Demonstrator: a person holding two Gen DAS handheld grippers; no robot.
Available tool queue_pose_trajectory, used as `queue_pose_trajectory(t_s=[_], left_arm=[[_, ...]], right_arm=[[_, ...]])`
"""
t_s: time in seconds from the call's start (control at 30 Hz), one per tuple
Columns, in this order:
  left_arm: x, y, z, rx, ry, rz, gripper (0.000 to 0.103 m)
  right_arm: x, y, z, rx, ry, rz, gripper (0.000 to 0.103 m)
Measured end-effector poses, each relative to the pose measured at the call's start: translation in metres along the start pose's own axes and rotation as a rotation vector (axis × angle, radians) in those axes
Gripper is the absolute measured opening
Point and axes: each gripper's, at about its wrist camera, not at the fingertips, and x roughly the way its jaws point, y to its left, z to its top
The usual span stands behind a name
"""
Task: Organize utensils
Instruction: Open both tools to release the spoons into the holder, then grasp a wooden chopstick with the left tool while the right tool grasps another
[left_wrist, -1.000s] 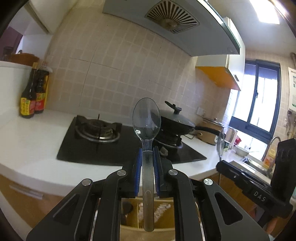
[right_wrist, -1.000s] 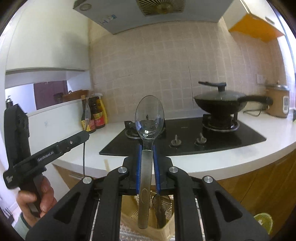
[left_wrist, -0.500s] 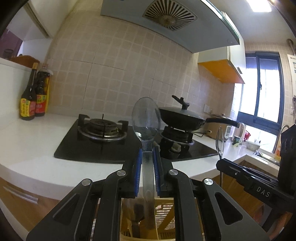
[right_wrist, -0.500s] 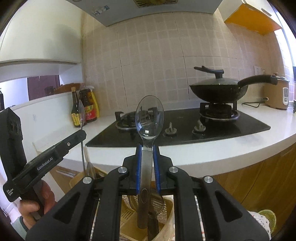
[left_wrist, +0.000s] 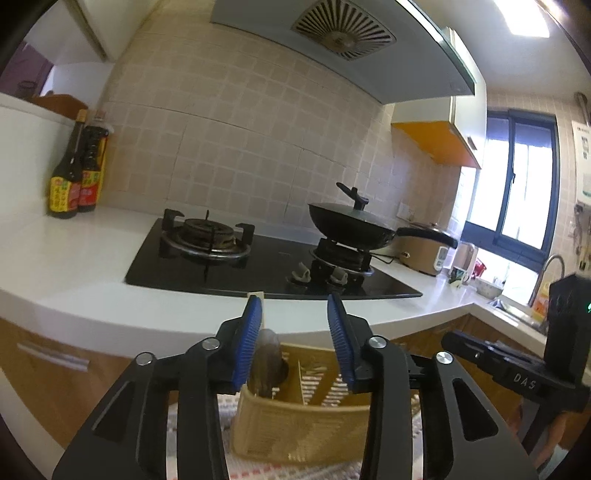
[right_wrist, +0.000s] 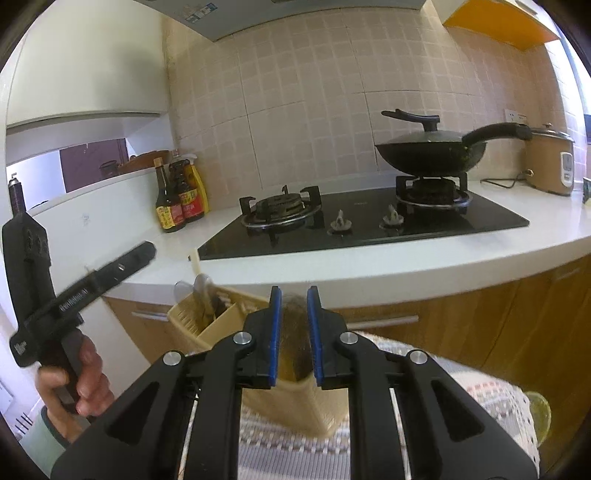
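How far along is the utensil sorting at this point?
Done: a clear spoon stands in the tan utensil basket, below the left gripper, whose jaws are opening clear of it. In hand: a blurred spoon between the pads of the right gripper, over the basket; grip unclear. Left: that spoon's drop; no other loose utensils show.

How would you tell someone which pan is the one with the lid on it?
Find the black stove set into the white counter under the tiled wall. It has two burners, and the pan sits on the one farther from the sauce bottles. It is black, with a knobbed lid and a long handle; the other burner is bare.
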Motion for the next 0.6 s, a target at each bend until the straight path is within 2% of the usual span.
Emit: queue_pose_trajectory(t_s=[0.17, 0.27, 0.3, 0.4, 0.47, 0.6], left_arm=[[-0.040, -0.005, 0.009, -0.023, -0.004, -0.013, 0.046], [-0.066, -0.010, 0.011, -0.024, -0.007, -0.007, 0.066], [-0.073, -0.012, 0.011, -0.026, -0.009, -0.009, 0.068], [-0.095, -0.016, 0.008, -0.021, 0.015, -0.021, 0.069], [-0.106, -0.019, 0.002, -0.003, 0.046, -0.008, 0.073], [-0.117, -0.024, -0.017, 0.035, 0.146, 0.021, 0.075]], right_arm=[[-0.021, 0.002, -0.005, 0.043, 0.063, 0.016, 0.013], [-0.026, -0.001, -0.014, 0.112, 0.144, 0.069, 0.013], [-0.029, 0.000, -0.019, 0.120, 0.175, 0.064, 0.013], [-0.038, 0.005, -0.035, 0.107, 0.228, 0.032, 0.013], [-0.044, 0.010, -0.046, 0.095, 0.266, 0.027, 0.013], [-0.053, 0.020, -0.072, 0.074, 0.339, 0.005, 0.013]])
